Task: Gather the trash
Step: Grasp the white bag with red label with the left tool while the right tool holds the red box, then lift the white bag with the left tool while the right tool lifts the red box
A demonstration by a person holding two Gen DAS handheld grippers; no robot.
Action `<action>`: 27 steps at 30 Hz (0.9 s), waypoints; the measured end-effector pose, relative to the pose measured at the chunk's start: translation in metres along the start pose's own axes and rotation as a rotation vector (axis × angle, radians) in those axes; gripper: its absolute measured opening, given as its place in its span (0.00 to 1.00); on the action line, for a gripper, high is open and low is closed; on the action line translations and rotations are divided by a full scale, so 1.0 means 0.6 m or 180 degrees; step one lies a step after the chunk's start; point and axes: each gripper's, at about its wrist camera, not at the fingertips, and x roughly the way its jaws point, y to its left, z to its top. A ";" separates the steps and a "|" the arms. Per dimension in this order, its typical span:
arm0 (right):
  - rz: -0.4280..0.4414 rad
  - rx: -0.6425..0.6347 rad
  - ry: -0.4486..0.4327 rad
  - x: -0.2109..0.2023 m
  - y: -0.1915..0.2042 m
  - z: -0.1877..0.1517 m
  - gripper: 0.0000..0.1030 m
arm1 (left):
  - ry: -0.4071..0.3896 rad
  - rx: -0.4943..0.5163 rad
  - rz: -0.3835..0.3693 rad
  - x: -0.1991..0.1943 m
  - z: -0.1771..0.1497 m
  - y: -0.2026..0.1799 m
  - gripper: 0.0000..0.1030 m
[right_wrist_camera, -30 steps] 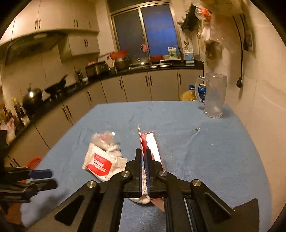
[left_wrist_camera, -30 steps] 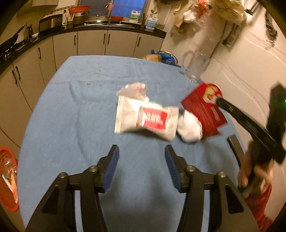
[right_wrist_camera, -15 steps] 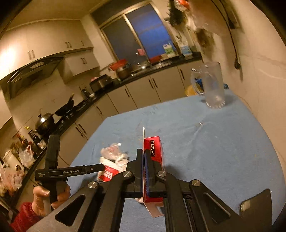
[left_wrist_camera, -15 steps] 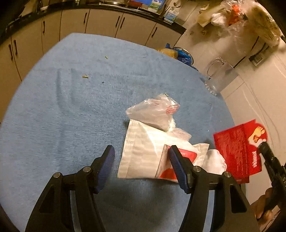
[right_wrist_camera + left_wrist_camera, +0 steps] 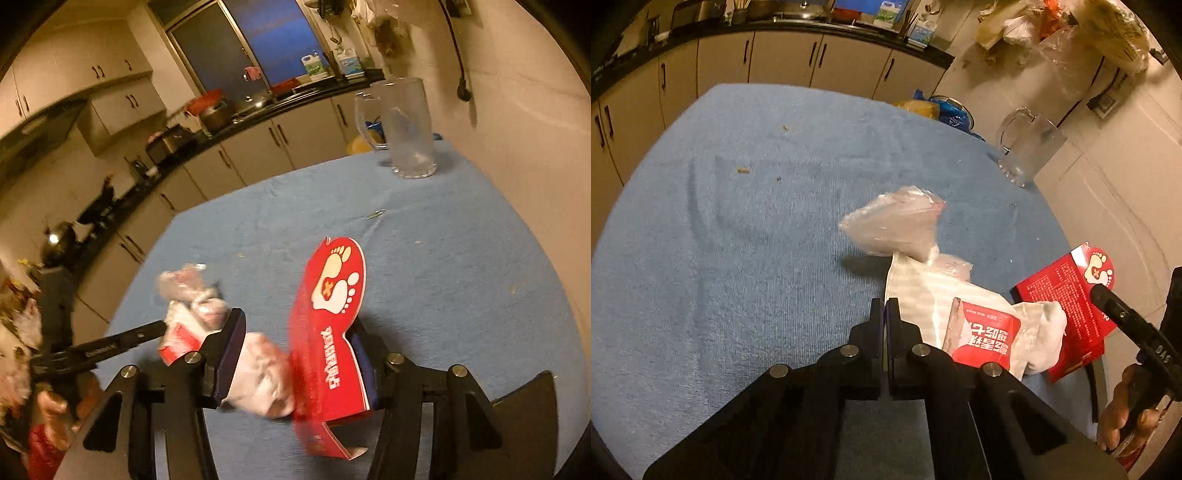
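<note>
Left gripper [image 5: 885, 314] fingers clenched on the white wrapper's [image 5: 923, 295] near-left edge on the worktop [image 5: 738, 240]; right gripper [image 5: 299, 347] just opening, red box [image 5: 328, 332] loose between its fingers

A matt blue terry cloth [image 5: 746, 258] carries crinkly clear plastic bag [image 5: 894, 225], glossy red cardboard box [image 5: 332, 325], clear glass jug [image 5: 402, 125].

Wrappers [image 5: 960, 306] lie on table [image 5: 738, 258], jug [image 5: 1027, 147] behind them.
</note>
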 end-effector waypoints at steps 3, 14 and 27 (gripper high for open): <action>-0.0098 0.0008 0.0013 0.002 -0.010 0.001 0.57 | 0.0000 -0.0006 0.0016 0.002 -0.004 0.006 0.01; -0.0467 0.0214 0.0429 0.040 -0.065 -0.006 0.62 | -0.0057 0.0084 -0.0030 -0.015 -0.015 -0.002 0.01; 0.0015 0.0406 0.0060 0.000 -0.081 -0.003 0.13 | -0.0067 0.0152 -0.0109 -0.035 -0.029 -0.001 0.00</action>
